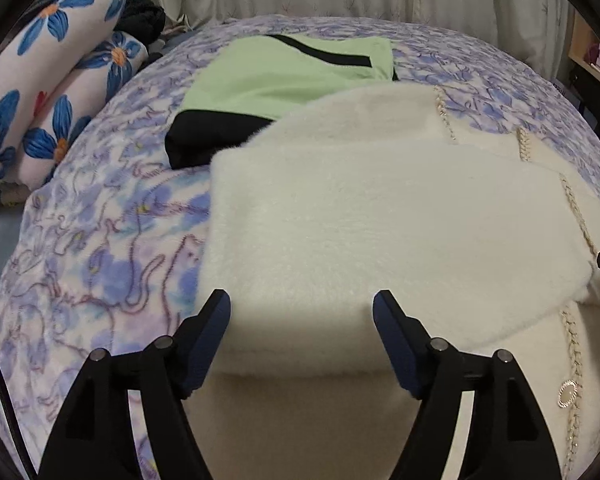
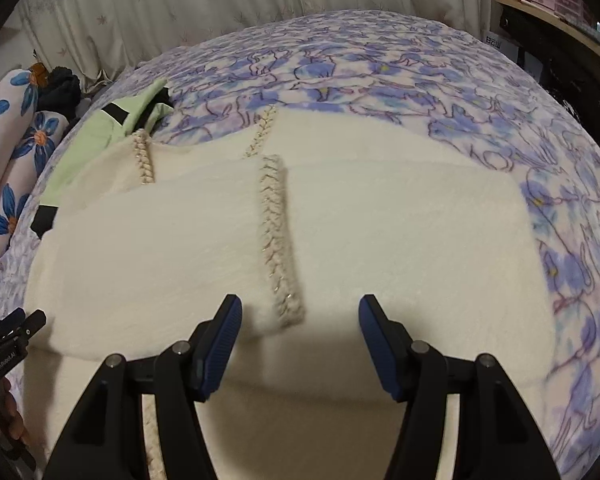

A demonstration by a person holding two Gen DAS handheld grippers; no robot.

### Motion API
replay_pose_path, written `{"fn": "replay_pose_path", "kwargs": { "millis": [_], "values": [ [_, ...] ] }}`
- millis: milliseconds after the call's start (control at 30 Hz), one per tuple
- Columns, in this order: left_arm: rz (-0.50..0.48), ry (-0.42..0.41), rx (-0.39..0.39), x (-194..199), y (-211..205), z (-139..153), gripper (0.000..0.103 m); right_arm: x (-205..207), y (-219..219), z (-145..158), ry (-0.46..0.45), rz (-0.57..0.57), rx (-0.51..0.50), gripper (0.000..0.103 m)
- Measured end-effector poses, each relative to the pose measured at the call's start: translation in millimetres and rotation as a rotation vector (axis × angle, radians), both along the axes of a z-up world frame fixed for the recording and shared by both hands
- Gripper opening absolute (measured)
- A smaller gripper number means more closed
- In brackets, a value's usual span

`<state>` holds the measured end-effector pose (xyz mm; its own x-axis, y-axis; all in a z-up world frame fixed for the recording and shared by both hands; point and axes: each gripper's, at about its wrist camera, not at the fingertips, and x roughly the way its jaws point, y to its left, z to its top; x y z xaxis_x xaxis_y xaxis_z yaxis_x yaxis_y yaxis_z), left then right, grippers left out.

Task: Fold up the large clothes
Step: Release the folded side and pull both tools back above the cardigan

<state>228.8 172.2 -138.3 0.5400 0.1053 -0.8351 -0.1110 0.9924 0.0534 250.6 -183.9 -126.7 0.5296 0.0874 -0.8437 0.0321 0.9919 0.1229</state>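
A fluffy cream cardigan (image 1: 380,216) with braided gold trim lies partly folded on the bed, both sides turned in toward the middle. It also fills the right wrist view (image 2: 380,240). My left gripper (image 1: 302,304) is open and empty, hovering over the cardigan's left near part. My right gripper (image 2: 300,308) is open and empty, over the near edge by the braided trim (image 2: 276,232). The left gripper also shows at the left edge of the right wrist view (image 2: 16,326).
A folded light green and black garment (image 1: 276,80) lies behind the cardigan, also seen in the right wrist view (image 2: 100,136). Rolled flower-print bedding (image 1: 52,80) sits at the left. The bed has a blue floral blanket (image 2: 380,68). Curtains hang behind; shelves (image 2: 556,0) stand at right.
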Motion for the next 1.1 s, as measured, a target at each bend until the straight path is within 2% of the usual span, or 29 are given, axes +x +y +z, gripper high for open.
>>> {"fn": "replay_pose_path", "kwargs": {
  "millis": [233,633,867,1100],
  "values": [
    [-0.002,-0.015,-0.035,-26,-4,22,0.072,-28,1,27,-0.028,0.005,0.023,0.060],
    [-0.006,-0.089,-0.055,-97,-2,80,0.072,-102,3,104,-0.167,0.024,0.009,0.060],
    [0.013,-0.111,-0.045,-147,5,108,0.073,-151,9,133,-0.236,0.045,-0.069,0.060],
    [0.006,-0.139,-0.011,-195,10,123,0.073,-201,10,144,-0.285,0.071,-0.141,0.060]
  ]
}}
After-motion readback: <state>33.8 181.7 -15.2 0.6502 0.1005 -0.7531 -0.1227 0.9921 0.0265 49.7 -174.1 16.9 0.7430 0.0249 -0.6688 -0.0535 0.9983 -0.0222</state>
